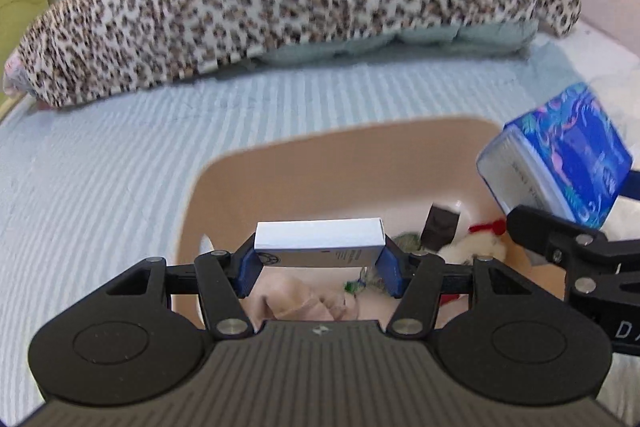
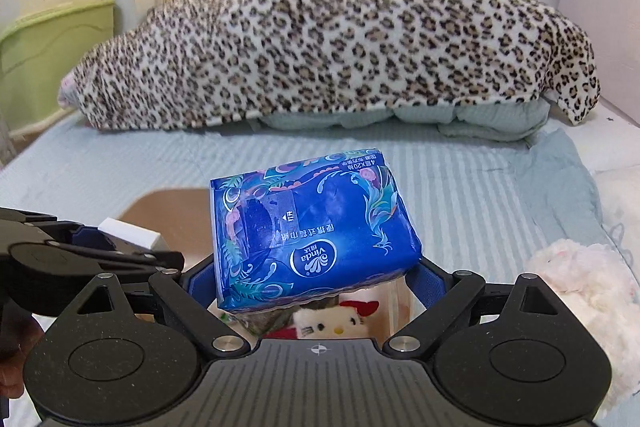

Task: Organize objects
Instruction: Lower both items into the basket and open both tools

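Note:
My left gripper [image 1: 320,267] is shut on a small white box [image 1: 320,241], held flat above a beige tub [image 1: 280,163] on the bed. My right gripper [image 2: 316,279] is shut on a blue Vinda tissue pack [image 2: 316,231], held above the tub's right side; the pack also shows in the left wrist view [image 1: 560,163]. Inside the tub lie a white plush toy with a red bow [image 1: 480,243], a dark packet [image 1: 440,227] and pink cloth [image 1: 304,299]. The plush also shows under the pack in the right wrist view [image 2: 332,319].
A leopard-print blanket [image 2: 340,39] over a pale green quilt [image 2: 480,119] lies across the far side of the bed. The bed has a light blue striped sheet [image 1: 100,167]. A fluffy white-pink item [image 2: 580,275] lies at the right. Green and cream storage bins [image 2: 52,39] stand at the left.

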Demonstrator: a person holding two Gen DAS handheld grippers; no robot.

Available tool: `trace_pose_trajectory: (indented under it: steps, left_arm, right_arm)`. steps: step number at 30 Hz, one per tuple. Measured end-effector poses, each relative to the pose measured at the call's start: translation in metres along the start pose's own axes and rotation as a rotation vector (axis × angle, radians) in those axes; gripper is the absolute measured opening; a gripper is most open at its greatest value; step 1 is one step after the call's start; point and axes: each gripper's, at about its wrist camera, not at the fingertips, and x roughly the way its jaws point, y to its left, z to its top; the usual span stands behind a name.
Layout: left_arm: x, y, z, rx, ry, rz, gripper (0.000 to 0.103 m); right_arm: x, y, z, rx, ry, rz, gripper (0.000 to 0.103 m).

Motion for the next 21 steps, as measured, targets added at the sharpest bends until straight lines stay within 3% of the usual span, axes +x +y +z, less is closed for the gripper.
trace_pose_trajectory:
  steps: [8,10,12,21]
  left_arm:
    - [0.028,0.007,-0.010,-0.044,0.156,-0.028,0.062]
    - [0.026,0.011,-0.009,-0.056,0.175,-0.032,0.074]
    - [0.019,0.013,-0.008,-0.061,0.174,-0.029,0.079]
    - [-0.026,0.016,-0.003,-0.015,0.101,0.012,0.079]
  right_arm:
    - [0.032,0.009,-0.011,-0.051,0.126,-0.017,0.094]
    - [0.034,0.009,-0.013,-0.050,0.155,-0.009,0.095]
    - [0.033,0.009,-0.013,-0.042,0.177,-0.005,0.097]
    - [-0.005,0.012,0.004,-0.082,0.129,-0.026,0.103]
